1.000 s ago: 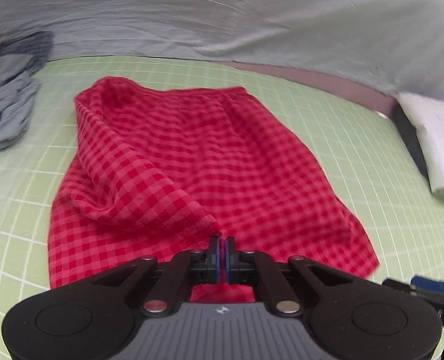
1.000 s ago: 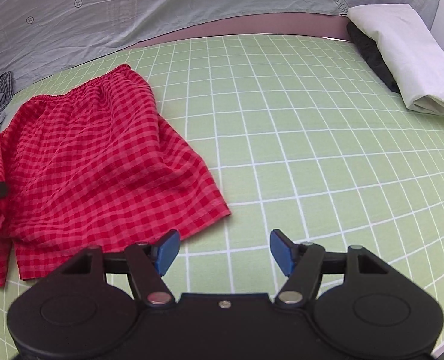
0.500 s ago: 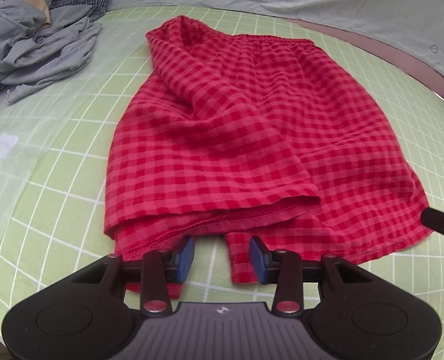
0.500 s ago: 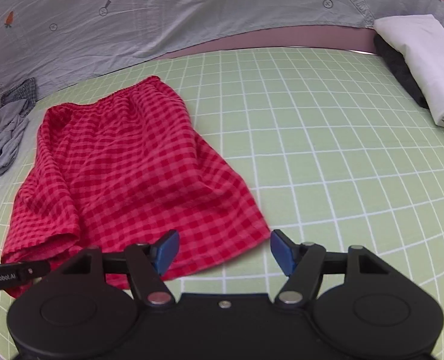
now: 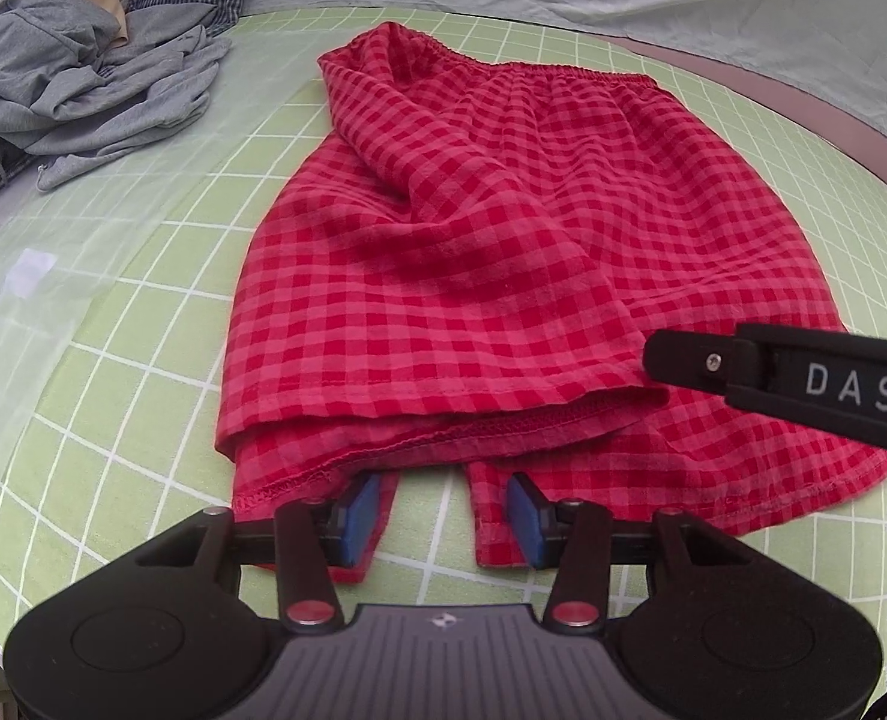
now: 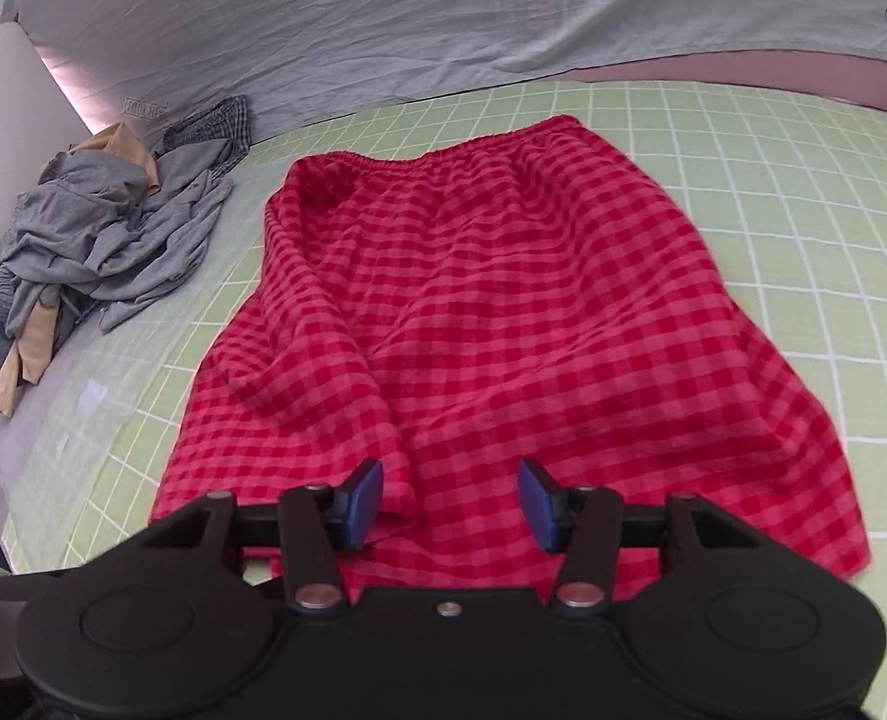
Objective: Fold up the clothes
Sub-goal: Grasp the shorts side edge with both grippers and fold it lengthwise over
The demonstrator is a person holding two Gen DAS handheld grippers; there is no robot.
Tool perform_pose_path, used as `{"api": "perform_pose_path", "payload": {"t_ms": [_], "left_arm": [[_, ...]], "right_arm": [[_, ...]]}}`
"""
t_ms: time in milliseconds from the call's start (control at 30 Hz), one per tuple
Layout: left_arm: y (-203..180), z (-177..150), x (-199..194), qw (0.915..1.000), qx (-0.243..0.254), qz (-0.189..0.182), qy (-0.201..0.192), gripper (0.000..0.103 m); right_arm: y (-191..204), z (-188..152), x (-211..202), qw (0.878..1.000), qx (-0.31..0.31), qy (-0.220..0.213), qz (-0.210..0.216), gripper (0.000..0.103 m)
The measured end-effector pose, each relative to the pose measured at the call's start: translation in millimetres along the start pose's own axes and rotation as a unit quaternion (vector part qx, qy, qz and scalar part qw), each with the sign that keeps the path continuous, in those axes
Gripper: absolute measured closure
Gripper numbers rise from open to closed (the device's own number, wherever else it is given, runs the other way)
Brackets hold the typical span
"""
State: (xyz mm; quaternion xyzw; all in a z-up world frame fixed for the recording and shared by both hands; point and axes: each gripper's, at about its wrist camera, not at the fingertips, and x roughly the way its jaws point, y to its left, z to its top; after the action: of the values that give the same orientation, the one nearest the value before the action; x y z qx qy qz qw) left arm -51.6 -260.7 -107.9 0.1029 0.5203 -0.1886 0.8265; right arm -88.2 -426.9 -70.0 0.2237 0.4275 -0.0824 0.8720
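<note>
Right gripper [image 6: 449,495] now over red shorts [image 6: 503,324], left gripper [image 5: 443,510] open

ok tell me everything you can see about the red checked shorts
The red checked shorts are soft woven cloth in a light and dark red gingham, with a gathered elastic waistband at the far end and stitched leg hems near the cameras. They lie on the green grid mat, folded lengthwise with one leg laid over the other, rumpled along the left side. Both tongs, left and right, are open at the hems, gripping nothing.
</note>
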Motion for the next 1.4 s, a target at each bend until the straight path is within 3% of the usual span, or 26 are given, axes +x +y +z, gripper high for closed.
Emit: {"api": "perform_pose_path", "payload": {"t_ms": [233,300,367,433,600,867,1100,1400], "left_arm": [[-1,7,5,0.9998,-0.006,0.021,0.004,0.054],[-2,7,5,0.9997,-0.007,0.022,0.005,0.054],[-2,7,5,0.9997,-0.007,0.024,0.005,0.053],[-1,7,5,0.9997,-0.004,0.024,0.004,0.052],[1,5,5,0.9996,-0.003,0.029,0.004,0.049],[3,-2,2,0.9992,0.015,0.038,-0.003,0.042],[-4,-16,-6,0.9979,0.056,0.034,0.0,0.043],[11,-21,-8,0.9984,0.029,0.048,-0.002,0.042]], "right_arm": [[0,-2,19,0.998,0.012,0.031,0.046,0.065],[-1,-2,23,0.998,0.014,0.037,0.055,0.072],[-3,-1,25,0.997,0.013,0.041,0.067,0.09],[-4,0,25,0.996,0.006,0.039,0.078,0.101],[-8,3,11,0.997,0.005,0.009,0.077,0.102],[-41,4,-40,0.997,0.036,-0.065,0.008,0.102],[-51,-24,-66,0.996,0.044,-0.065,-0.035,0.102],[-49,-22,-78,0.994,0.046,-0.088,-0.049,0.102]]}}
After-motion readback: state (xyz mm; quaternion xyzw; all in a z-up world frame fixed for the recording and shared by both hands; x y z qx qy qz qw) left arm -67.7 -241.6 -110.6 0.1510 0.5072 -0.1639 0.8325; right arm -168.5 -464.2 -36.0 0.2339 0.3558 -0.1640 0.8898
